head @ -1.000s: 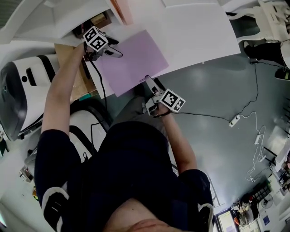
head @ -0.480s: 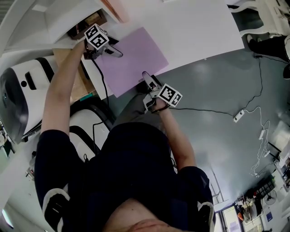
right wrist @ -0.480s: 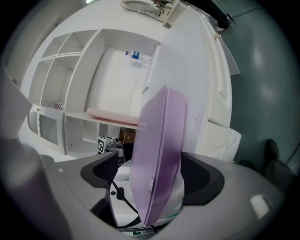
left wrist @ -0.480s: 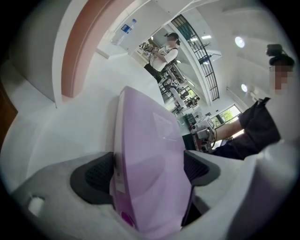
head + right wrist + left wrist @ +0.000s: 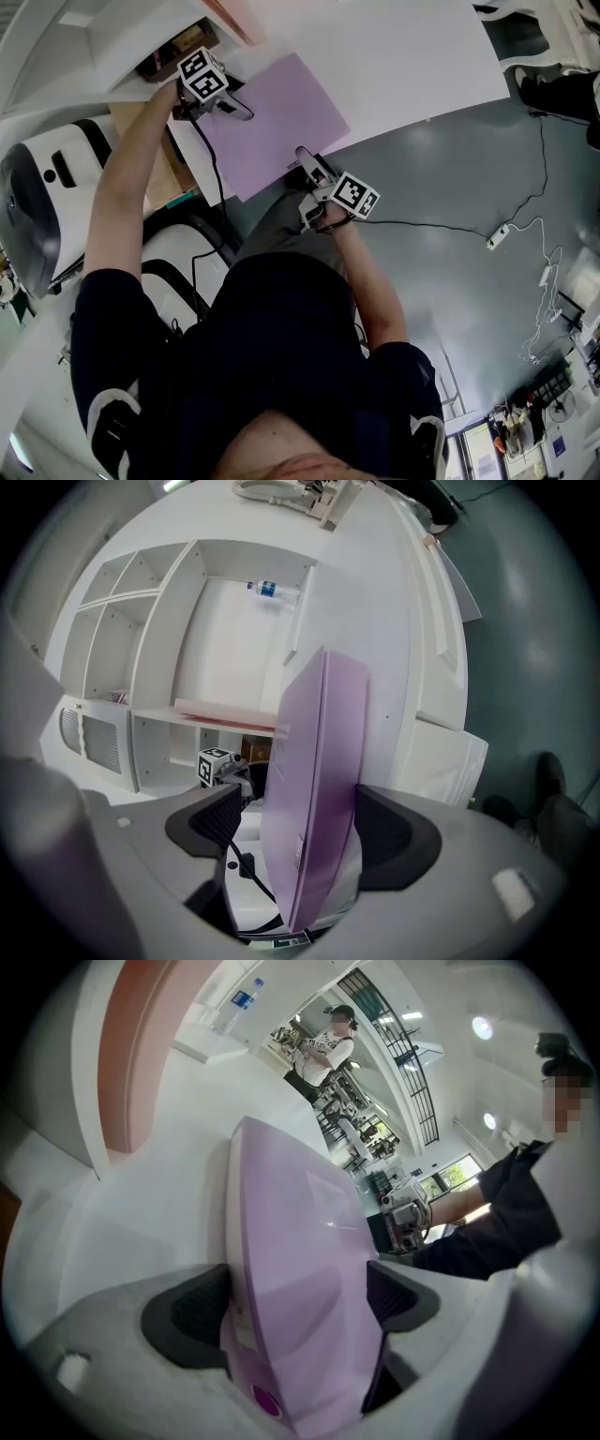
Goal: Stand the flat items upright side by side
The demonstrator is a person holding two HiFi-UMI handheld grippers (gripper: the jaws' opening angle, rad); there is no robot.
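A flat purple folder (image 5: 272, 117) lies partly over the front edge of the white table (image 5: 403, 66). My left gripper (image 5: 239, 108) is shut on its far left edge; in the left gripper view the folder (image 5: 291, 1269) fills the gap between both dark pads of that gripper (image 5: 295, 1302). My right gripper (image 5: 305, 159) is at the folder's near edge. In the right gripper view the folder (image 5: 319, 761) stands edge-on between the jaws of that gripper (image 5: 300, 822), which have just been closing. The folder touches the right pad, and a slit shows beside the left pad.
A white shelf unit (image 5: 187, 649) with open compartments holds a pink flat item (image 5: 225, 712). A white machine (image 5: 37, 197) and a cardboard box (image 5: 159, 159) stand at the left. A cable with a power strip (image 5: 497, 234) lies on the grey floor. Another person (image 5: 328, 1040) stands far off.
My right gripper has shifted slightly up toward the folder's near edge. The left gripper keeps its hold on the folder in the same place.
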